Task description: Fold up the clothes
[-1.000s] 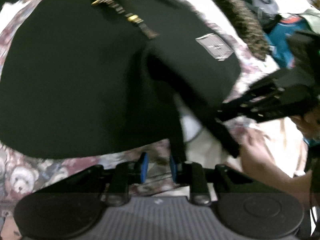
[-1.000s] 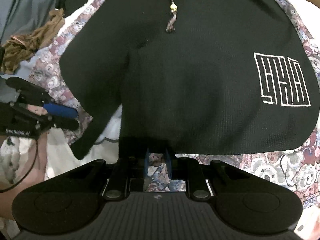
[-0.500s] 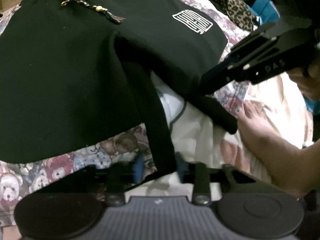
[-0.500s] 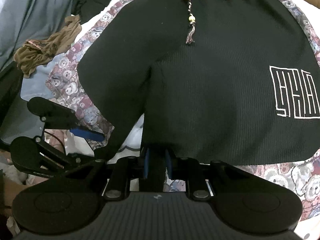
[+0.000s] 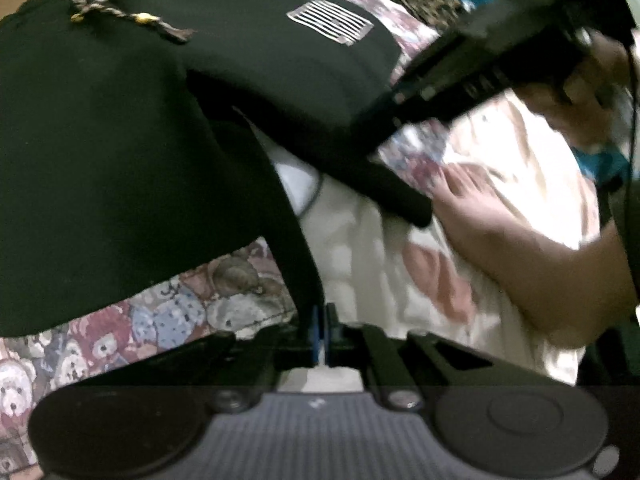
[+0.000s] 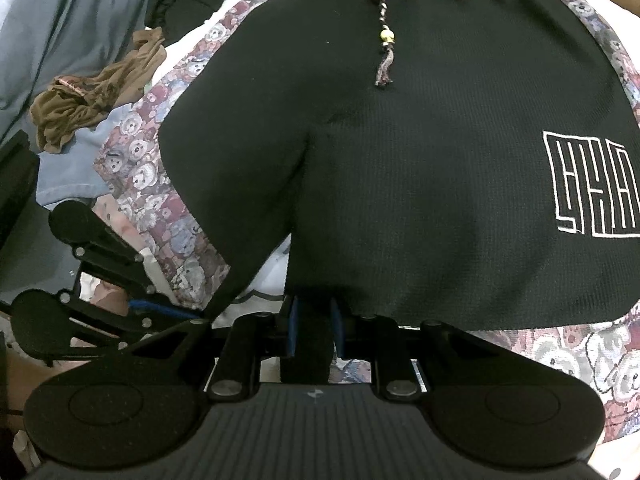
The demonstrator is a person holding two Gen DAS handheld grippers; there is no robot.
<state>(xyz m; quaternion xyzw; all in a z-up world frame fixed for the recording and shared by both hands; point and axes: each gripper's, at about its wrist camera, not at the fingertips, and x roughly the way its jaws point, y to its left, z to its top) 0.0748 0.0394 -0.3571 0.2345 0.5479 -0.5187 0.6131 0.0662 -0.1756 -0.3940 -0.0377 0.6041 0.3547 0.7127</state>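
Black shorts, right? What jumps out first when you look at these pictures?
The big black shorts spread over a teddy-bear blanket fill the middle, with a white maze-like logo on the right leg and a beaded drawstring at the top. Both grippers pinch the hems nearest the cameras: the left gripper on one leg, the right gripper on the other. A crumpled brown cloth lies at the left.

A: What differs from a second ago?
B: The left gripper, open beside the black shorts earlier, now clamps the inner hem corner of one leg.
A: Anything else?
B: It sits nearer the right gripper.
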